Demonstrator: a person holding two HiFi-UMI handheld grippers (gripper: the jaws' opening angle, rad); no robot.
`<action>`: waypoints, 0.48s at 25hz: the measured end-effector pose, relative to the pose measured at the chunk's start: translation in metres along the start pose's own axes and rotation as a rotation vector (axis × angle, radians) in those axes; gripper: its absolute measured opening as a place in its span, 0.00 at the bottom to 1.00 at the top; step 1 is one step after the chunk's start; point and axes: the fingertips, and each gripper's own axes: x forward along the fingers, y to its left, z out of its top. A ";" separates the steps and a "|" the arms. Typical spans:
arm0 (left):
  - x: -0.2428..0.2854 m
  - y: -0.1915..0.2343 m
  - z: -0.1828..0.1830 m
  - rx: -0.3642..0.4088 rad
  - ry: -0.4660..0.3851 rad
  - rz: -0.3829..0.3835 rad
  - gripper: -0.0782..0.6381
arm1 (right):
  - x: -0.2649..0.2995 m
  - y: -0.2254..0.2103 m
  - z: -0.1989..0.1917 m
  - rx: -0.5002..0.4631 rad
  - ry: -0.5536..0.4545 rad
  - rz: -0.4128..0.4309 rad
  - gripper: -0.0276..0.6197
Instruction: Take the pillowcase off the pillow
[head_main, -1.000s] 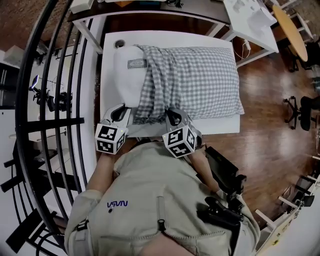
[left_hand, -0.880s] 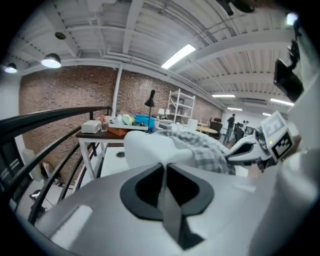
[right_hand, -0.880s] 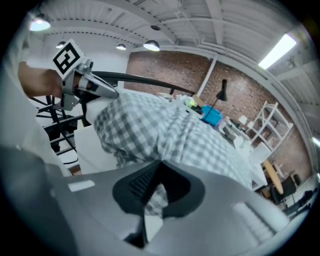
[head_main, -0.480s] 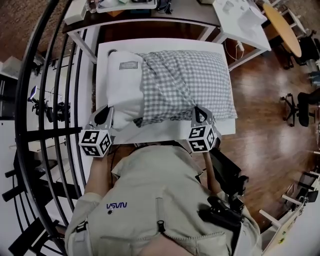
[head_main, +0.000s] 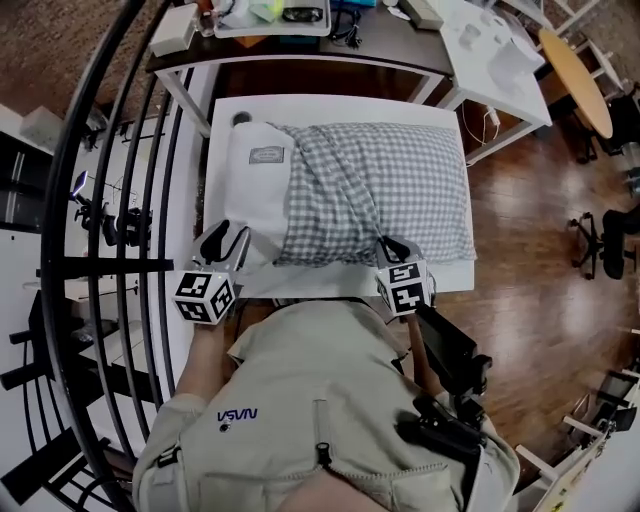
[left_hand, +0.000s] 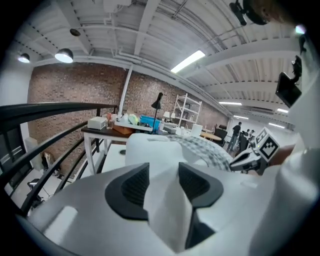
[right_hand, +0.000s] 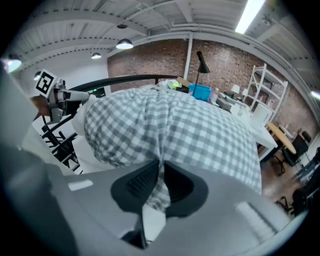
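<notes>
A white pillow (head_main: 250, 190) lies on the white table (head_main: 445, 272), its left end bare. The grey checked pillowcase (head_main: 400, 180) covers the rest. My left gripper (head_main: 232, 240) is at the pillow's near left corner. Its jaws have just been opening and stand apart, with white pillow fabric (left_hand: 162, 200) still between them. My right gripper (head_main: 388, 243) is at the near edge of the pillowcase. In the right gripper view it (right_hand: 161, 180) pinches a fold of checked cloth (right_hand: 190, 130); its jaws have just been opening a little, but the pads still press the fold.
A black railing (head_main: 130, 200) runs along the left of the table. A dark desk (head_main: 300, 40) with trays and small items stands behind it, and a white table (head_main: 500, 50) is at the back right. Office chairs (head_main: 610, 220) stand on the wood floor to the right.
The right gripper has moved right along the near edge with the checked cloth, drawing the bunched pillowcase flatter over the pillow. The left gripper has shifted slightly left and its jaws have parted.
</notes>
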 end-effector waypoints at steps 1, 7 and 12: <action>0.002 0.001 0.013 -0.001 -0.037 -0.002 0.40 | -0.004 0.003 0.004 0.007 -0.013 0.020 0.11; 0.055 0.018 0.067 0.021 -0.117 -0.004 0.47 | -0.029 0.016 0.046 0.021 -0.139 0.081 0.11; 0.135 0.065 0.054 -0.126 0.021 0.017 0.71 | -0.034 0.019 0.083 0.058 -0.253 0.113 0.11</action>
